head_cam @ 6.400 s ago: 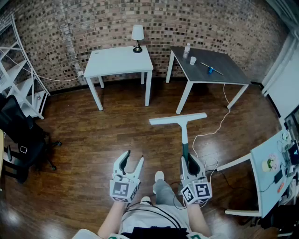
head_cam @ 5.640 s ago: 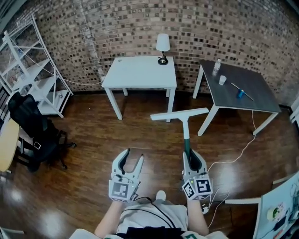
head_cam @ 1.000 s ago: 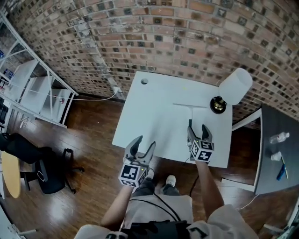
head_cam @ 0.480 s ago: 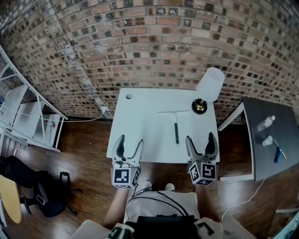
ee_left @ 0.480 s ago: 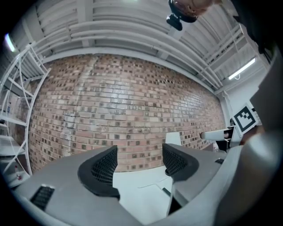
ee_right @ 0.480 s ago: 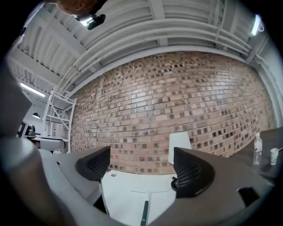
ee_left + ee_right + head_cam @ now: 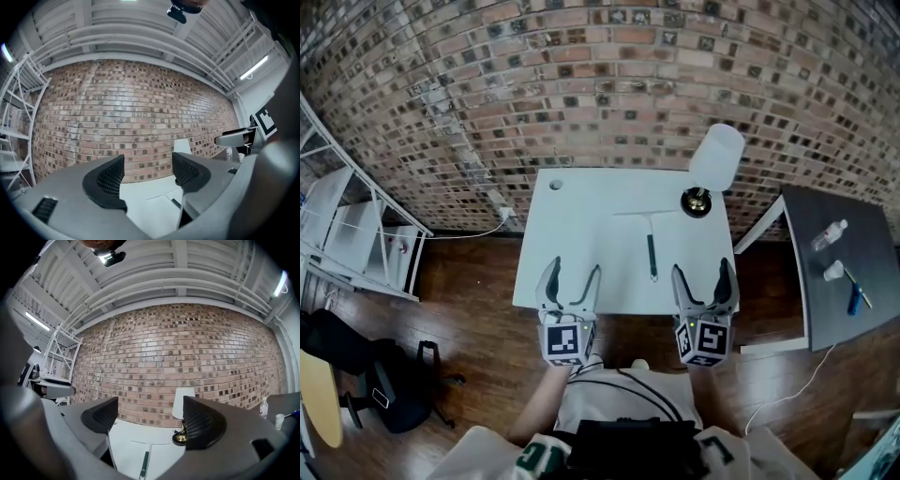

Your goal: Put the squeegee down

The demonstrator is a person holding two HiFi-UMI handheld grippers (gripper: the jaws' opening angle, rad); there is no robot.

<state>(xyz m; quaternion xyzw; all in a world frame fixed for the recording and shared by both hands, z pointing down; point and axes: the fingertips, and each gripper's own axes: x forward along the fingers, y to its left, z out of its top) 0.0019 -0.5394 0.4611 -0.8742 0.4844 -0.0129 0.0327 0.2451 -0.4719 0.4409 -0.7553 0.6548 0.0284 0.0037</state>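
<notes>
The squeegee (image 7: 651, 246) lies flat on the white table (image 7: 572, 225), its dark green handle toward me and its pale blade toward the brick wall. Neither gripper touches it. My left gripper (image 7: 572, 274) hangs at the table's near edge; its jaws have just been opening and hold nothing. My right gripper (image 7: 703, 272) is at the near edge too, right of the handle; its jaws opened wide, then came in slightly, with nothing between them. In the right gripper view (image 7: 150, 418) the squeegee (image 7: 144, 460) lies below the open jaws. The left gripper view (image 7: 147, 173) shows the squeegee (image 7: 174, 202) low right.
A white-shaded lamp (image 7: 712, 164) stands at the table's far right corner, just beyond the blade. A grey table (image 7: 825, 300) with a bottle (image 7: 830, 232) and a cup stands to the right. A white shelf (image 7: 347, 234) and a black chair (image 7: 356, 356) are at the left.
A second ago my right gripper was over the table at the squeegee's handle; it has let go and drawn back. Both grippers now stand open at the near edge.
</notes>
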